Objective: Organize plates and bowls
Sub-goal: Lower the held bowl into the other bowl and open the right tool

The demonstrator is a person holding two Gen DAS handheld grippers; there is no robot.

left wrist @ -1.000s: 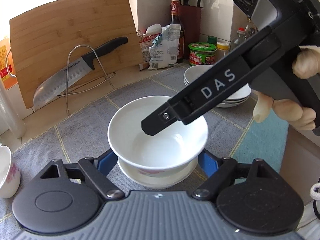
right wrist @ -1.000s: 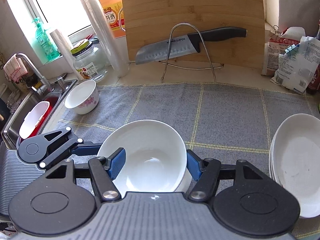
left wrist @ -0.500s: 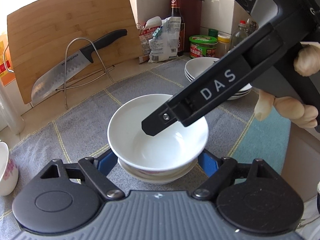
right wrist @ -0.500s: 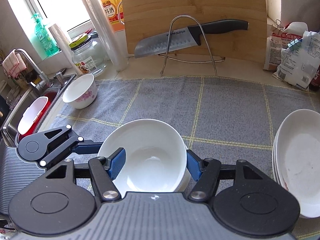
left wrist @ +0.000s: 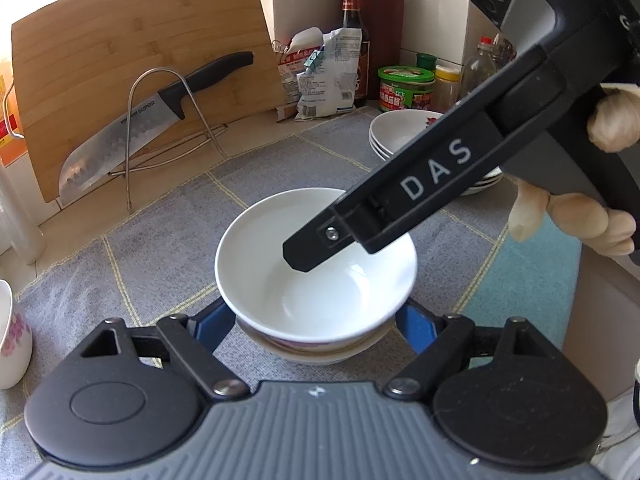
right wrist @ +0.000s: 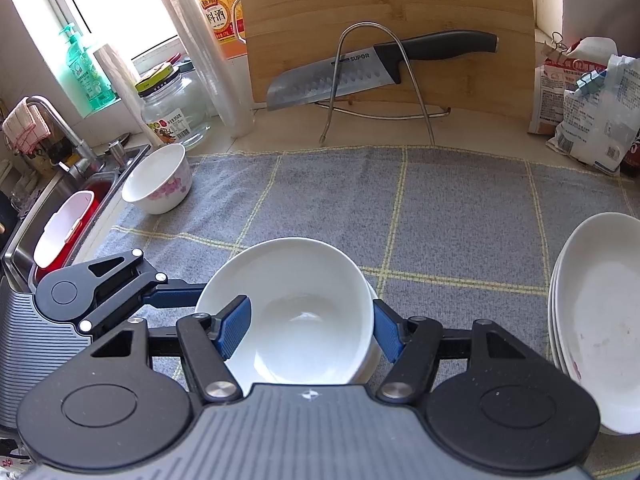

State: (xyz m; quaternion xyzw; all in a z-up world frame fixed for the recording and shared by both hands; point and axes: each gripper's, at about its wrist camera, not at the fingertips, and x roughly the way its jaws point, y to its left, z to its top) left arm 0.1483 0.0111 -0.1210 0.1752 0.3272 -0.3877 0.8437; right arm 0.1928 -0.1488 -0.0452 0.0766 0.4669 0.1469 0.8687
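Note:
A white bowl (left wrist: 316, 280) sits nested in a second bowl (left wrist: 320, 354) on the grey mat. My left gripper (left wrist: 316, 320) is open, its blue pads (left wrist: 212, 322) on either side of the stack. My right gripper (right wrist: 308, 326) is also open around the same top bowl (right wrist: 296, 312); one pad (right wrist: 234, 326) lies inside the rim, the other (right wrist: 386, 328) outside. Its arm (left wrist: 420, 188) crosses above the bowl in the left wrist view. A stack of white plates (right wrist: 596, 320) lies to the right. A flowered bowl (right wrist: 158, 178) stands at the mat's left edge.
A bamboo cutting board (right wrist: 384, 20) with a knife (right wrist: 376, 68) on a wire rack stands at the back. The sink (right wrist: 60, 216) with a red and white tub is on the left. Jars, bottles and bags (left wrist: 324, 72) line the back wall.
The top bowl has come down into the lower bowl. Both grippers have shifted a little with it; their jaws stay wide.

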